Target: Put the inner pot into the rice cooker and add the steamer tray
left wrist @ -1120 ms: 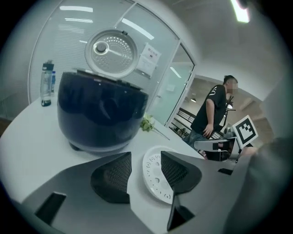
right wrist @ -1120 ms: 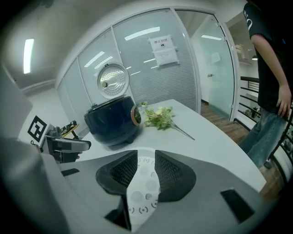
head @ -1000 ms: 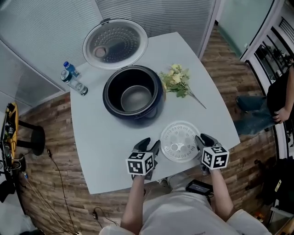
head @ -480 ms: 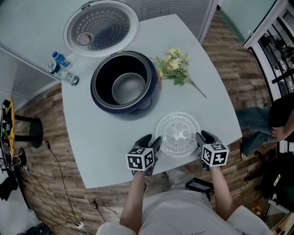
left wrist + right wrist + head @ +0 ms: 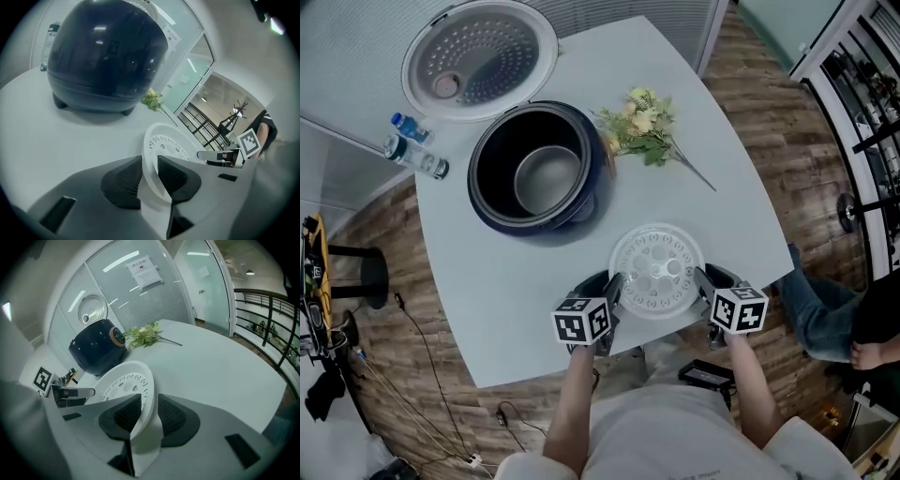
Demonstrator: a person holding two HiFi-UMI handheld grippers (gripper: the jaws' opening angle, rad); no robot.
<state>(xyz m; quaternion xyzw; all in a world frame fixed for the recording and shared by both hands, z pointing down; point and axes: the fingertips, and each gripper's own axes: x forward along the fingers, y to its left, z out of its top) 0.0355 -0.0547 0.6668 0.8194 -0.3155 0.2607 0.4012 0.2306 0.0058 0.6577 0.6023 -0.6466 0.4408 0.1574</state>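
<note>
The white perforated steamer tray [image 5: 658, 270] lies flat on the table near the front edge. My left gripper [image 5: 614, 292] is at its left rim and my right gripper [image 5: 701, 281] at its right rim. In the left gripper view the jaws [image 5: 149, 161] have just been closing, and both dark pads now press on the tray's [image 5: 168, 143] upright rim. In the right gripper view the gripper [image 5: 149, 400] is shut on the tray's [image 5: 125, 380] rim the same way. Beyond stands the dark blue rice cooker [image 5: 539, 169] with its lid [image 5: 478, 58] open and the metal inner pot [image 5: 546, 180] inside.
A bunch of flowers [image 5: 639, 127] lies right of the cooker. Two water bottles [image 5: 414, 155] lie at the table's [image 5: 731, 187] far left corner. A person's legs [image 5: 825, 309] show on the floor to the right, and a stool [image 5: 358, 277] stands to the left.
Both grippers have sunk and drawn in against the tray's rim, and the left jaws have narrowed onto it. The tray and the cooker have not moved on the table.
</note>
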